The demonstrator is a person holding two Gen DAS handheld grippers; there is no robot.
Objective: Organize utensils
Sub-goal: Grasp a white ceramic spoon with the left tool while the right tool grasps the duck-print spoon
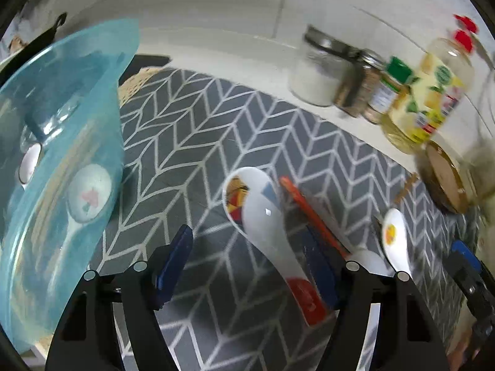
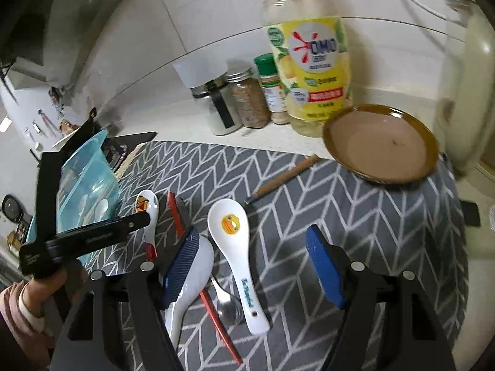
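Observation:
My left gripper (image 1: 247,267) hangs open over the grey chevron mat (image 1: 191,142). Between its blue pads lies a white ceramic spoon (image 1: 256,216) with a cartoon bowl and a red handle tip, untouched. A red chopstick (image 1: 312,216) lies just to its right. My right gripper (image 2: 253,266) is open too, straddling a white duck-print spoon (image 2: 235,256). A plain white spoon (image 2: 191,281) lies under its left pad, with a metal spoon (image 2: 229,307) and a red chopstick (image 2: 216,318) beside it. A translucent blue container (image 1: 62,154) at the left holds spoons.
A brown plate (image 2: 380,142) rests at the mat's back right, with a wooden-handled tool (image 2: 284,176) before it. A detergent bottle (image 2: 309,61) and spice jars (image 2: 250,102) line the wall. A hand in a pink sleeve (image 2: 27,303) holds the left tool.

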